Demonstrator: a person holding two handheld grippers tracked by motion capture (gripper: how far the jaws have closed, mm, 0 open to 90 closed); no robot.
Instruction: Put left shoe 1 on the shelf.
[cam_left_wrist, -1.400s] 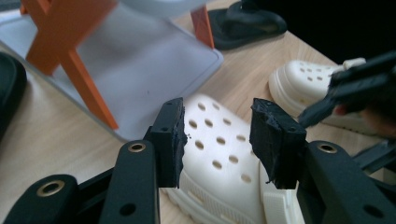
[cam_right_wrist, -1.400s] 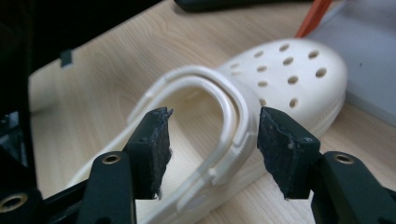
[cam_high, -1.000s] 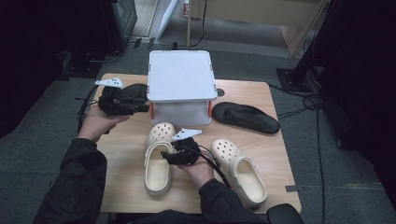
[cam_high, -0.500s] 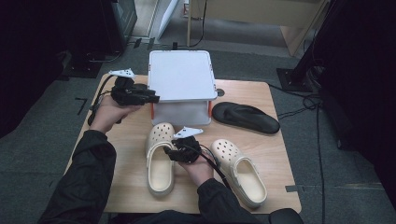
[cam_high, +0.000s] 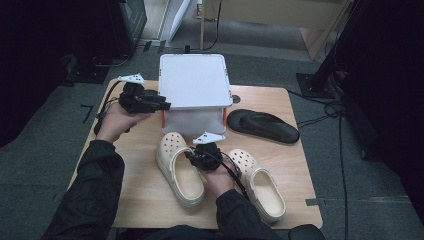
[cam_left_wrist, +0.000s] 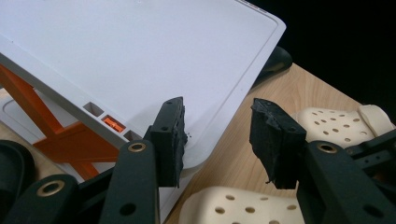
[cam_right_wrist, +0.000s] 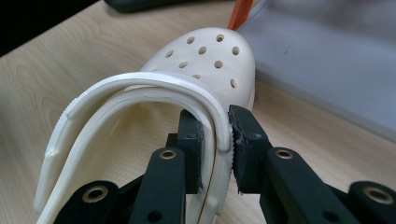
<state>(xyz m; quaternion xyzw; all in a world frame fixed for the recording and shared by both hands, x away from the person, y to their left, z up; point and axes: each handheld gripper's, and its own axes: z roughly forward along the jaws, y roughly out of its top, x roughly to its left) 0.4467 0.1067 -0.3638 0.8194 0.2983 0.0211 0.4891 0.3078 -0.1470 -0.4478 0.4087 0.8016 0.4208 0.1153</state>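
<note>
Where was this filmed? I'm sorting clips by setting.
Probably a lab or workshop: a small wooden table on grey carpet, cables on the floor, and dark equipment stands around it.

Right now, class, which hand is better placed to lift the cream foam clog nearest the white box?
Right. The right claw has just closed on the side wall and strap of that cream perforated foam clog. The left claw hangs open by the white lidded plastic box, holding nothing.
</note>
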